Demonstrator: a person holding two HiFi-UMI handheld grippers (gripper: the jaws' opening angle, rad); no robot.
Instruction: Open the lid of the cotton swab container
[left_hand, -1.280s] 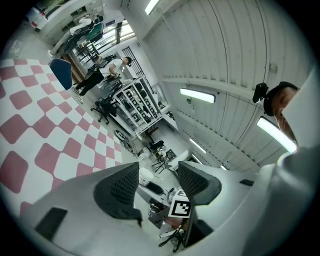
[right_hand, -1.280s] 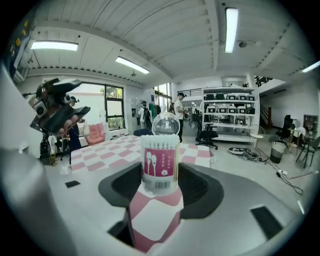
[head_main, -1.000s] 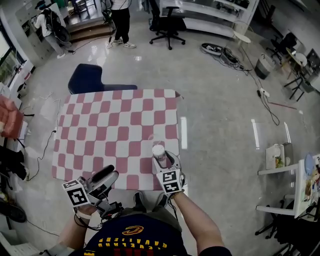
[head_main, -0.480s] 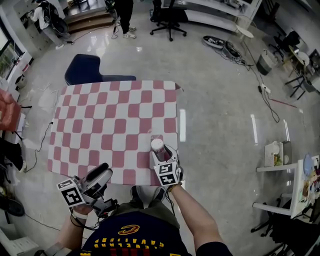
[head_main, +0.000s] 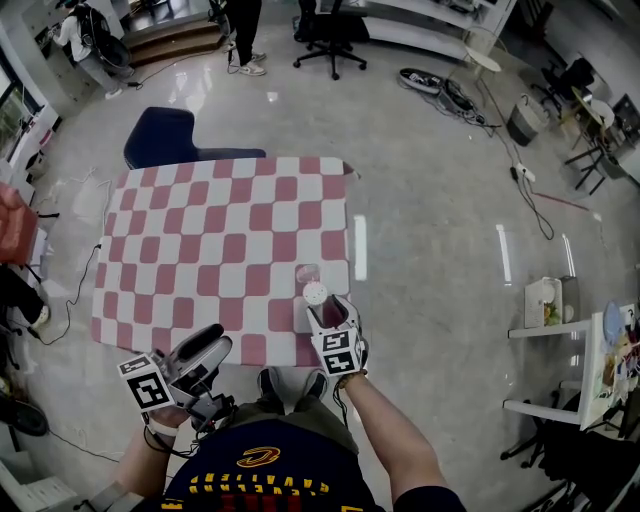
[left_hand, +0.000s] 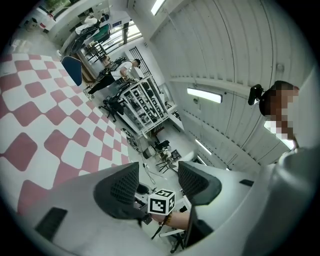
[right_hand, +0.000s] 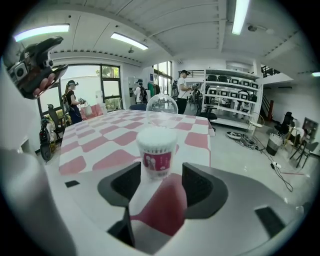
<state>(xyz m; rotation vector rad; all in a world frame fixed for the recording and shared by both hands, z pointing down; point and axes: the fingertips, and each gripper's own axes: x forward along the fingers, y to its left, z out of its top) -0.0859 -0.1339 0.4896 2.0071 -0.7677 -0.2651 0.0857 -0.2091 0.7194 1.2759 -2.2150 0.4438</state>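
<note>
The cotton swab container (head_main: 315, 293) stands upright near the front right corner of the checkered table (head_main: 200, 240). Its white swab tips show at the top (right_hand: 157, 152). Just beyond it, the clear dome lid (head_main: 306, 273) (right_hand: 161, 111) rests on the cloth, apart from the container. My right gripper (head_main: 326, 318) (right_hand: 159, 185) is open and holds nothing, a short way in front of the container. Off the table's front edge, my left gripper (head_main: 208, 352) (left_hand: 157, 182) is open and empty, tilted upward; its view shows only the cloth (left_hand: 45, 125) and the right gripper's marker cube (left_hand: 161, 201).
The table's right edge (head_main: 352, 250) runs close beside the container, with bare floor past it. A dark blue chair (head_main: 160, 140) stands at the table's far left corner. People and an office chair (head_main: 330, 30) are far behind; a side table (head_main: 550, 300) stands at the right.
The container stood between my right gripper's jaws earlier. That gripper has drawn back toward the person and the container now stands free in front of it. The left gripper barely moved.
</note>
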